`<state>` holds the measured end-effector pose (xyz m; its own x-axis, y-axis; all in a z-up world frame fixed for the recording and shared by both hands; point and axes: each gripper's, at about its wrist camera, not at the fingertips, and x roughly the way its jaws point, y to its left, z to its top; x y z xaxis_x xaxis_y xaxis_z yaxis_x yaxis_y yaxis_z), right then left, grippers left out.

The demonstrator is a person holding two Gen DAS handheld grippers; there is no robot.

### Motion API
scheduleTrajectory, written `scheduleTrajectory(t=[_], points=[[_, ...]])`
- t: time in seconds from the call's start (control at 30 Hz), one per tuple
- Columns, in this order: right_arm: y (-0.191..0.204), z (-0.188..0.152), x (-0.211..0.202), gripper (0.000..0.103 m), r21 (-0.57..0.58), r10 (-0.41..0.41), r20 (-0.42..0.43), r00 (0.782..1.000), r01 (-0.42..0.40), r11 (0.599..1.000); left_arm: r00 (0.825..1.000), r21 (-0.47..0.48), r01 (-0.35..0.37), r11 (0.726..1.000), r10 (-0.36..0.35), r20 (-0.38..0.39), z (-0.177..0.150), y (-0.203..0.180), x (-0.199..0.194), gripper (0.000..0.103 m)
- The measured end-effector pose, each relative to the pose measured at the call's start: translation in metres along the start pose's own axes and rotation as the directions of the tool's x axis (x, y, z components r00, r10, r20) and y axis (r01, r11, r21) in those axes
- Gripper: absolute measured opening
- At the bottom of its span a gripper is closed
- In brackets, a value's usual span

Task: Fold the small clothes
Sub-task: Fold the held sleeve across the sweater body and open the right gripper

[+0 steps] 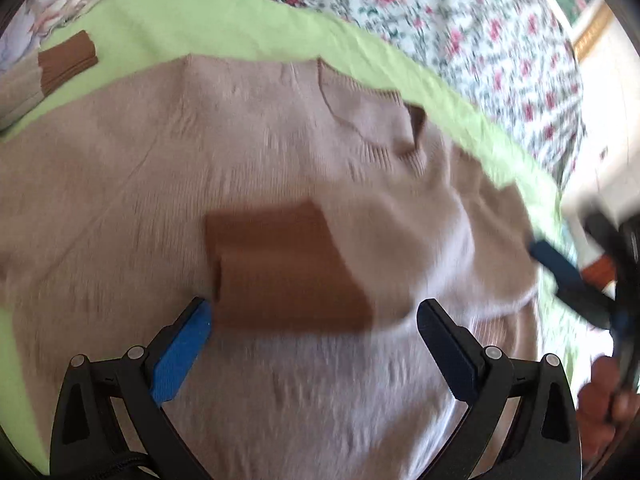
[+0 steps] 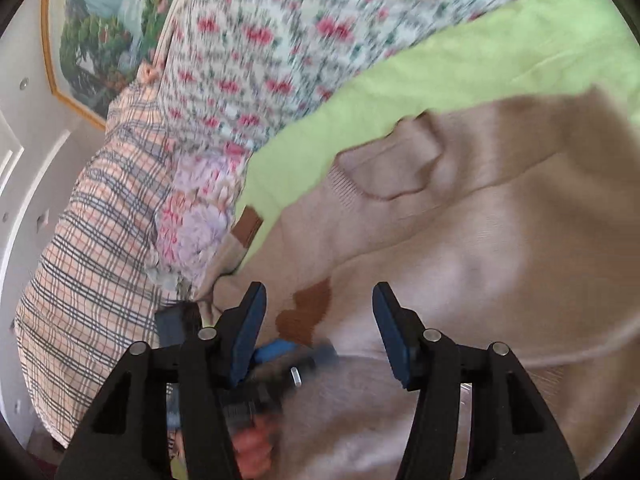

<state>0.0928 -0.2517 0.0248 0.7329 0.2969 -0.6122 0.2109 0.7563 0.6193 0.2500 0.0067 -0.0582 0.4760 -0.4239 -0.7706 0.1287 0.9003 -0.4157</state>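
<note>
A beige knit sweater (image 1: 200, 168) lies spread on a light green cloth (image 1: 240, 20), neckline (image 1: 372, 128) toward the far side. One sleeve is folded across the body, its brown cuff (image 1: 288, 276) resting on the chest. The other brown cuff (image 1: 68, 60) lies at the far left. My left gripper (image 1: 316, 320) is open and empty, its fingers either side of the folded cuff, just above it. My right gripper (image 2: 318, 316) is open and empty over the sweater (image 2: 480, 260); it shows blurred in the left wrist view (image 1: 568, 276). The folded cuff (image 2: 306, 312) lies below it.
The green cloth (image 2: 480, 52) lies on a floral bedspread (image 1: 440, 12). A plaid pillow (image 2: 88, 248) and a floral one (image 2: 200, 220) lie beside it. A framed painting (image 2: 100, 36) hangs on the white wall. The other gripper (image 2: 280, 360) shows blurred low in the right wrist view.
</note>
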Motion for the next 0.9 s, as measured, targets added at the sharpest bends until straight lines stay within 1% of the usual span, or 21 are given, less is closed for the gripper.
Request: scheduleTrajectory(t=[0.03, 0.07, 0.1, 0.17, 0.2, 0.23, 0.27, 0.3, 0.33, 0.4, 0.43, 0.47, 0.5, 0.53, 0.57, 0.7, 0.77, 0.8, 0.83, 0.87, 0.9], points=[[-0.006, -0.001, -0.015, 0.058, 0.005, -0.016, 0.028, 0.999, 0.016, 1.0, 1.0, -0.02, 0.015, 1.0, -0.015, 0.014, 0.005, 0.002, 0.001, 0.099], [-0.008, 0.0, -0.024, 0.058, 0.008, -0.031, 0.047, 0.998, 0.031, 0.999, 0.999, -0.035, 0.028, 0.999, -0.027, 0.032, 0.009, 0.004, 0.001, 0.086], [-0.012, 0.0, -0.036, 0.058, 0.012, -0.057, 0.073, 0.996, 0.056, 0.998, 0.999, -0.04, 0.031, 0.999, -0.03, 0.036, 0.012, 0.004, 0.0, 0.056], [-0.02, 0.001, -0.054, 0.058, 0.011, -0.097, 0.103, 0.99, 0.097, 0.995, 0.999, -0.028, -0.02, 0.999, 0.021, 0.031, 0.015, 0.003, -0.003, 0.007], [-0.027, 0.002, -0.068, 0.057, 0.006, -0.134, 0.124, 0.983, 0.134, 0.991, 0.998, -0.025, -0.043, 0.999, 0.044, 0.047, 0.015, 0.003, -0.012, 0.006], [-0.034, 0.003, -0.082, 0.057, 0.011, -0.175, 0.149, 0.973, 0.175, 0.984, 0.994, -0.024, -0.054, 0.998, 0.056, 0.093, 0.013, 0.005, -0.028, 0.006], [-0.042, 0.004, -0.095, 0.057, 0.025, -0.222, 0.177, 0.959, 0.221, 0.975, 0.987, -0.006, -0.088, 0.996, 0.088, 0.134, 0.011, 0.008, -0.04, 0.006], [-0.049, 0.006, -0.103, 0.057, 0.04, -0.256, 0.192, 0.948, 0.253, 0.967, 0.982, 0.009, -0.119, 0.993, 0.116, 0.15, 0.009, 0.01, -0.045, 0.006], [-0.058, 0.01, -0.111, 0.057, 0.061, -0.294, 0.2, 0.934, 0.288, 0.956, 0.98, 0.024, -0.142, 0.99, 0.137, 0.143, 0.008, 0.015, -0.045, 0.007], [-0.073, 0.018, -0.116, 0.057, 0.086, -0.341, 0.2, 0.918, 0.33, 0.94, 0.99, 0.017, -0.125, 0.992, 0.123, 0.072, 0.008, 0.026, -0.033, 0.011], [-0.079, 0.023, -0.114, 0.057, 0.089, -0.357, 0.191, 0.914, 0.346, 0.934, 0.992, 0.009, -0.121, 0.993, 0.12, 0.034, 0.007, 0.029, -0.027, 0.012], [-0.084, 0.03, -0.108, 0.057, 0.089, -0.369, 0.171, 0.913, 0.359, 0.929, 0.994, 0.014, -0.109, 0.994, 0.109, 0.02, 0.006, 0.03, -0.023, 0.015], [-0.089, 0.034, -0.103, 0.057, 0.087, -0.378, 0.157, 0.912, 0.368, 0.926, 0.993, 0.024, -0.112, 0.993, 0.111, 0.025, 0.003, 0.031, -0.023, 0.015], [-0.093, 0.041, -0.093, 0.057, 0.08, -0.389, 0.136, 0.911, 0.381, 0.921, 0.99, 0.042, -0.134, 0.99, 0.132, 0.043, 0.001, 0.028, -0.024, 0.014], [-0.098, 0.044, -0.086, 0.057, 0.07, -0.393, 0.115, 0.912, 0.388, 0.919, 0.987, 0.054, -0.152, 0.987, 0.149, 0.058, 0.0, 0.027, -0.024, 0.007], [-0.117, 0.057, -0.045, 0.057, 0.02, -0.452, 0.016, 0.892, 0.452, 0.892, 0.983, 0.049, -0.165, 0.985, 0.16, 0.089, -0.001, 0.031, -0.029, 0.006], [-0.124, 0.057, -0.022, 0.057, -0.023, -0.488, -0.053, 0.871, 0.488, 0.873, 0.98, 0.073, -0.182, 0.981, 0.175, 0.099, 0.0, 0.028, -0.031, 0.004], [-0.125, 0.056, -0.016, 0.035, -0.058, -0.496, -0.067, 0.866, 0.493, 0.868, 0.978, 0.081, -0.189, 0.979, 0.181, 0.101, 0.0, 0.025, -0.031, 0.004], [-0.123, 0.056, -0.018, 0.011, -0.071, -0.502, -0.048, 0.864, 0.498, 0.864, 0.976, 0.097, -0.2, 0.975, 0.189, 0.108, 0.002, 0.02, -0.032, 0.004], [-0.123, 0.056, -0.026, 0.011, -0.058, -0.495, -0.017, 0.869, 0.493, 0.868, 0.975, 0.106, -0.202, 0.974, 0.189, 0.12, 0.005, 0.016, -0.034, 0.004], [-0.124, 0.056, -0.036, 0.01, -0.029, -0.494, 0.024, 0.869, 0.495, 0.869, 0.974, 0.111, -0.195, 0.974, 0.179, 0.14, 0.007, 0.013, -0.04, 0.004]])
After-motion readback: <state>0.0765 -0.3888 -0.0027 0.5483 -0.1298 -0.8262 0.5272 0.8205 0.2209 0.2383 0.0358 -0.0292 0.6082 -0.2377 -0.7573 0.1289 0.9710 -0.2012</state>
